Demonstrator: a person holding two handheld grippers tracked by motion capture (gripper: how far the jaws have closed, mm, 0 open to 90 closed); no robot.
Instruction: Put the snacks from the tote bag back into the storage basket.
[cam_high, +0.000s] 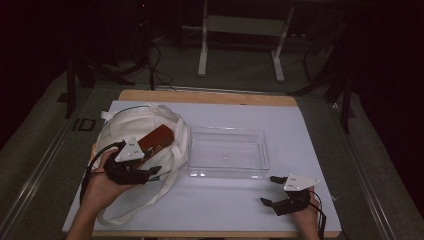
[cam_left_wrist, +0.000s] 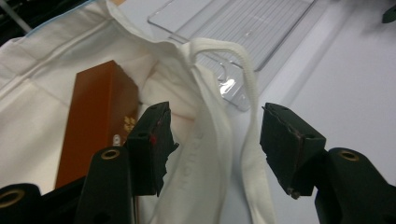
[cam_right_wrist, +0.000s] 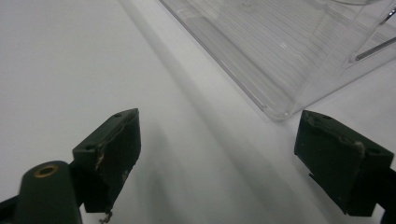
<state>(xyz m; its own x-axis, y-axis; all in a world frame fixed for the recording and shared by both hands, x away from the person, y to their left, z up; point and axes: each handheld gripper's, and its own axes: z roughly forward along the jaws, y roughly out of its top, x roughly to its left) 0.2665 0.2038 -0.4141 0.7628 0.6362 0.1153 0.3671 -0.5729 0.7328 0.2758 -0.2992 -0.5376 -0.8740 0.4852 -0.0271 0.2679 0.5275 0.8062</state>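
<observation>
1. High view: your left gripper (cam_high: 150, 173) sits at the mouth of the floppy white cloth tote bag (cam_high: 125, 131) at table left. The long reddish-brown cardboard box (cam_high: 156, 138) pokes out of the bag opening, lying at an angle, its far end toward the clear rectangular plastic bin (cam_high: 228, 152) just beside the bag. Bin looks empty. Your right gripper (cam_high: 271, 190) rests on the pale blue-grey table mat (cam_high: 310, 130) near the bin's front right corner, apart from it.

2. Left gripper view: jaws spread wide, holding nothing. The bag's rim fabric and one white strap (cam_left_wrist: 247, 88) run up btwn them; the box (cam_left_wrist: 93, 126) lies to the left of the left jaw, close to it, w/ touch hard to tell. Box is mostly inside the bag.

3. Right gripper view: jaws also spread wide, nothing btwn them but bare mat (cam_right_wrist: 70, 60). Bin corner (cam_right_wrist: 275, 109) is just ahead, not touched.

4. Progress, my read: early stage. Box looks meant for the bin; it isn't gripped or lifted yet.

5. Left to do, prob.: you grip the box or hold the bag mouth open, pull the box out, carry it over, set it in the bin.
</observation>
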